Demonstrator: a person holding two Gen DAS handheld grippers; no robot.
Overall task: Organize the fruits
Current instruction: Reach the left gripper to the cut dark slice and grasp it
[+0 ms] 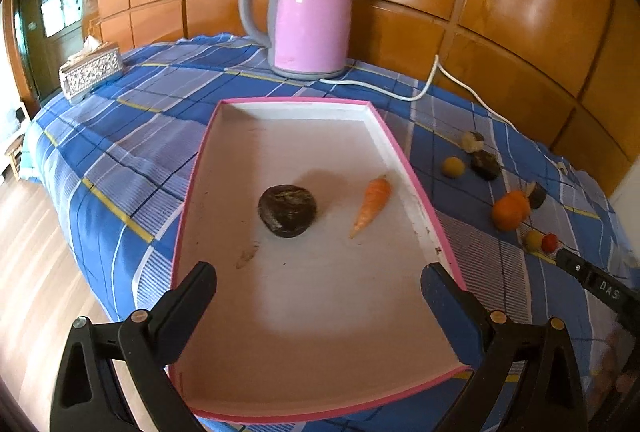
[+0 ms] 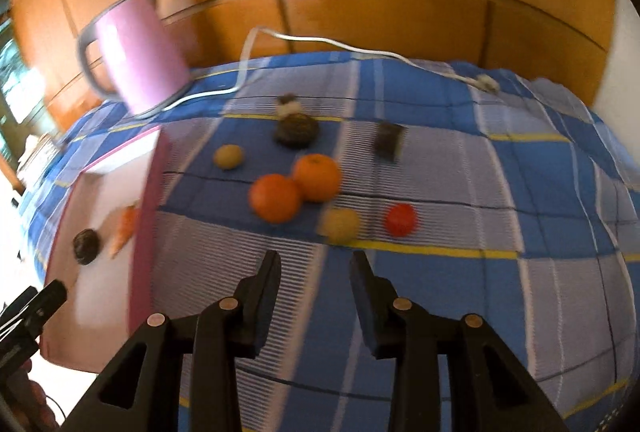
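so the left gripper (image 1: 319, 282) hangs wide open over the tray (image 1: 404, 148); right gripper (image 2: 316, 264) sits partly open, empty, near what look like oranges (image 2: 275, 198).

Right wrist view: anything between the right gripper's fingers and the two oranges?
No object: in the right wrist view, only bare checked cloth lies between the open right gripper and the two oranges. The yellowish fruit sits just right of that line.
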